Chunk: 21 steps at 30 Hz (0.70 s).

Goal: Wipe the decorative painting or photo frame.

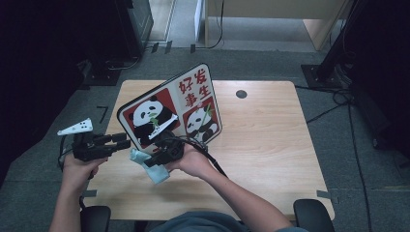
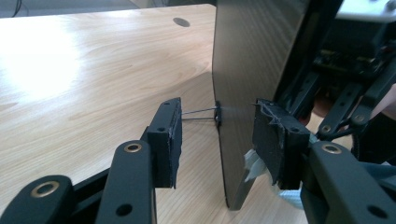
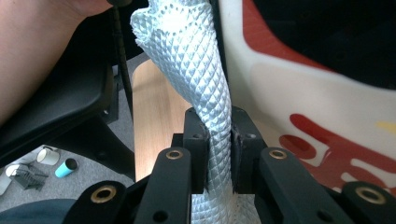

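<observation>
A board [image 1: 193,96] printed with pandas, red panels and characters stands tilted on its lower edge on the wooden table [image 1: 270,145]. My left gripper [image 1: 123,140] is at its lower left edge. In the left gripper view the jaws [image 2: 219,140] stand open with the dark board edge [image 2: 252,60] between them, and a gap shows beside the left pad [image 2: 168,140]. A small clip with thin wire arms [image 2: 205,113] sits on that edge. My right gripper [image 1: 157,157] is shut on a pale blue waffle-weave cloth [image 1: 153,170] in front of the board. The cloth [image 3: 187,56] rises between its pads [image 3: 218,140].
A round cable hole [image 1: 241,94] lies in the far part of the tabletop. Chair armrests [image 1: 314,212] flank the person at the near edge. Cables trail over the grey floor [image 1: 338,101] at the right. Small cups [image 3: 65,168] lie on the floor.
</observation>
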Tool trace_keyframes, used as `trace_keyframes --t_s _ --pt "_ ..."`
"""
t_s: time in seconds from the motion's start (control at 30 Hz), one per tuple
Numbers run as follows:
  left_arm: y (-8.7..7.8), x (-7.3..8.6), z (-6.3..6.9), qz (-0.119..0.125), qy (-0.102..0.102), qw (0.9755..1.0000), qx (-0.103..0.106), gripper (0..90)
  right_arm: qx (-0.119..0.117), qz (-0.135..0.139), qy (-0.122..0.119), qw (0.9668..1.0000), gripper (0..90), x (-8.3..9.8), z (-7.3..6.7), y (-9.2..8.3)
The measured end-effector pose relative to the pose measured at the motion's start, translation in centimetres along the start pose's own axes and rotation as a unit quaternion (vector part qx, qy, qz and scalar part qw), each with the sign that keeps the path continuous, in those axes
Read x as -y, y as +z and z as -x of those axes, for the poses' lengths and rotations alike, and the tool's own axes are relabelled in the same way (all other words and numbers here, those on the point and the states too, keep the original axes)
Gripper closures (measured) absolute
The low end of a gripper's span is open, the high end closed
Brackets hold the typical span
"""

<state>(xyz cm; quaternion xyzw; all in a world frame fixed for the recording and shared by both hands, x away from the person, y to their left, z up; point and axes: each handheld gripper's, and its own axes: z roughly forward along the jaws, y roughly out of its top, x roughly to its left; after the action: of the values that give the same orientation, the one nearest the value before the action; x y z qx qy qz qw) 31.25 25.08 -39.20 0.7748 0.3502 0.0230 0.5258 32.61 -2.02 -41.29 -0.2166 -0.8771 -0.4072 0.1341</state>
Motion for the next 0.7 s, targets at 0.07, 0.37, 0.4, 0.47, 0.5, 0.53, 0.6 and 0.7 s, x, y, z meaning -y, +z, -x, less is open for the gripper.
trace_keyframes --t_s 0.07,0.37,0.4,0.47,0.5,0.53,0.6,0.7 --pt "-0.1 0.1 -0.2 0.001 -0.001 1.0000 -0.002 52.5 0.001 0.003 -0.003 1.0000 80.1 -0.2 -0.1 -0.2" --pt "-0.3 0.5 -0.6 0.002 0.006 1.0000 -0.006 46.3 0.007 0.012 -0.007 0.9999 80.0 -1.7 -0.7 -1.1" --pt "-0.4 0.6 -0.7 0.000 0.006 0.9999 -0.009 46.1 0.007 0.011 -0.006 0.9999 80.0 -1.8 -0.8 -1.2" --pt "-0.5 0.6 -0.7 0.003 0.004 0.9999 -0.010 45.7 0.006 0.012 -0.006 0.9999 80.1 -2.1 -0.8 -1.3" --pt "-0.6 0.7 -0.8 0.005 0.003 0.9999 -0.010 45.7 0.007 0.012 -0.007 0.9999 80.1 -2.2 -0.8 -1.3" --pt "-0.7 0.7 -0.8 0.008 0.002 0.9999 -0.010 45.6 0.007 0.010 -0.007 0.9999 80.1 -2.3 -0.9 -1.4" --pt "-0.8 0.7 -0.8 0.011 0.001 0.9999 -0.010 45.4 0.009 0.011 -0.008 0.9999 80.1 -2.5 -0.9 -1.5" --pt "-0.9 0.7 -0.8 0.012 0.003 0.9999 -0.009 45.4 0.010 0.012 -0.007 0.9999 80.0 -2.9 -1.1 -1.8"
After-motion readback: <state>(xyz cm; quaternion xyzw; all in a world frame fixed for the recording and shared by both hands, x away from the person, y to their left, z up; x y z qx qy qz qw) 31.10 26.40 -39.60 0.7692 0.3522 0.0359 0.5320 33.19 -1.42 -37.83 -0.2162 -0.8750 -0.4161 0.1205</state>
